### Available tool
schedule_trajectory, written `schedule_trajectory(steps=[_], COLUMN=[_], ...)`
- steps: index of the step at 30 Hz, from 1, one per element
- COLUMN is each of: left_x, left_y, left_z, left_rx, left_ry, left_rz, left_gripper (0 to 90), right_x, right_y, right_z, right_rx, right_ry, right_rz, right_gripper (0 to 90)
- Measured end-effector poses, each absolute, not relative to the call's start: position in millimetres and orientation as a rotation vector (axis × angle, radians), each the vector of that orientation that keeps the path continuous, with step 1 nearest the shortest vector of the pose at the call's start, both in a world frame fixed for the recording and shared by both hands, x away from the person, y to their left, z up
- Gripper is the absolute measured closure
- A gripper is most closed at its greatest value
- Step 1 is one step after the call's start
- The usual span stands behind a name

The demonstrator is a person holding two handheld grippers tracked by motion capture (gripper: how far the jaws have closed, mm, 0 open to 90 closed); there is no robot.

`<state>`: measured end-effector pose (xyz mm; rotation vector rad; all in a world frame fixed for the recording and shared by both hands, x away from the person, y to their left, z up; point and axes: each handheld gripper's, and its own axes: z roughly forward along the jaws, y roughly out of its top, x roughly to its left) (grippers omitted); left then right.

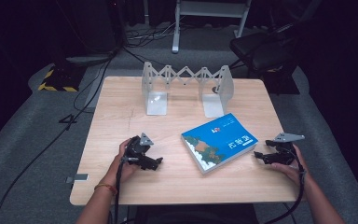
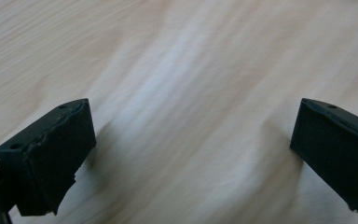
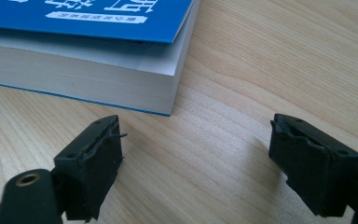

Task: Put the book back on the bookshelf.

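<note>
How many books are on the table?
1. The blue book lies flat on the wooden table, between the left gripper and the right gripper, in front of the folding metal rack.

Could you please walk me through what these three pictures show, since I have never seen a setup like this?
A person sits at a wooden table with a hand-held gripper in each hand: the left hand-held gripper and the right hand-held gripper. The high view looks down from above. Each of the other two pictures comes from a camera riding on one gripper, looking along its two black jaws. On the table lie a thick blue book and, at the far side, an expandable metal book rack. Both grippers stand open and hold nothing; the right one points at the book's corner.
</note>
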<state>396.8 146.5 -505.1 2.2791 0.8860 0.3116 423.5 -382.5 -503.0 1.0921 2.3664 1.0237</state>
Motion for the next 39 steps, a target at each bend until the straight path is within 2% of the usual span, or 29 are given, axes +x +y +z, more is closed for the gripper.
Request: schedule_trajectory(steps=[9, 12, 16, 39], left_x=[387, 385, 385, 386], left_y=[121, 122, 123, 120], left_z=[-505, -505, -505, -505], left_rx=[2.309, 2.313, 2.315, 2.309], left_ry=[0.785, 0.775, 0.773, 0.788], left_rz=[0.280, 0.267, 0.265, 0.270], left_gripper=[0.5, 0.5, 0.2, 0.2], right_x=[423, 423, 414, 426], right_y=[-379, -379, -379, -358], right_z=[-502, -501, -487, -497], right_rx=[1.100, 1.085, 0.979, 1.087], right_ry=[2.385, 2.386, 2.293, 2.357], right_rz=[1.004, 1.019, 1.019, 0.989], right_gripper=[15.6, 23.3, 25.0, 20.2])
